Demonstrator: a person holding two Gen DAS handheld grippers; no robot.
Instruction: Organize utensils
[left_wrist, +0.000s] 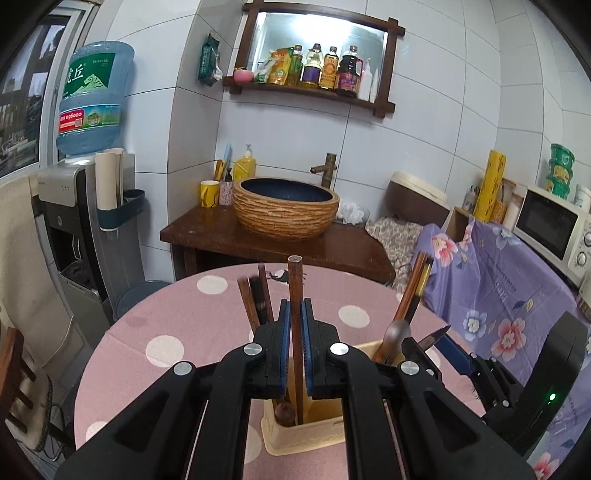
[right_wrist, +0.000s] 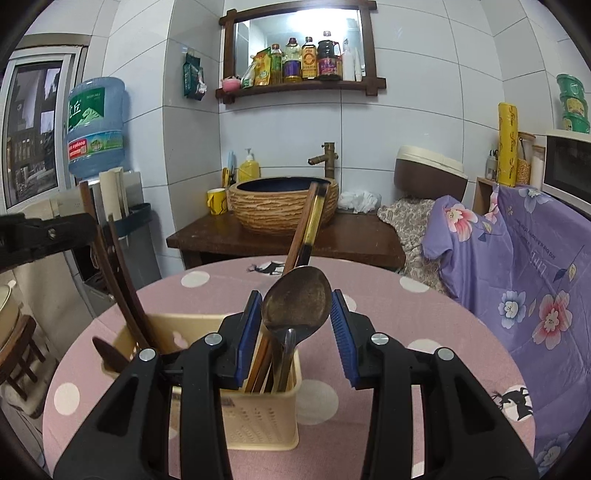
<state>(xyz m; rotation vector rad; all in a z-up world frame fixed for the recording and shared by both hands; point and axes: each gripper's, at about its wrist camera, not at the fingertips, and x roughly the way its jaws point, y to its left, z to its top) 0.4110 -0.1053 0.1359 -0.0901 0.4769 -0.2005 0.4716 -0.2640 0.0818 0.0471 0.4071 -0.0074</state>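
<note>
A cream utensil holder (left_wrist: 306, 435) stands on the pink dotted tablecloth (left_wrist: 166, 325). My left gripper (left_wrist: 294, 306) is shut on an upright brown chopstick (left_wrist: 294, 273), whose lower end sits inside the holder's near compartment. Other dark chopsticks (left_wrist: 255, 295) lean in the holder behind it. In the right wrist view, my right gripper (right_wrist: 295, 294) is shut on the bowl of a dull metal spoon (right_wrist: 299, 310). The spoon's handle points down into the holder (right_wrist: 258, 417) among several sticks. Two chopsticks (right_wrist: 308, 221) lean out of that compartment, and a dark wooden spoon (right_wrist: 107, 354) rests at the holder's left end.
Beyond the round table stands a dark wooden counter (right_wrist: 280, 236) with a woven basin (right_wrist: 280, 203) and tap. A water dispenser (left_wrist: 77, 206) is at the left. A purple floral cloth (right_wrist: 517, 258) drapes furniture at the right, beside a microwave (left_wrist: 550, 225). A wooden chair (left_wrist: 18, 380) is at the near left.
</note>
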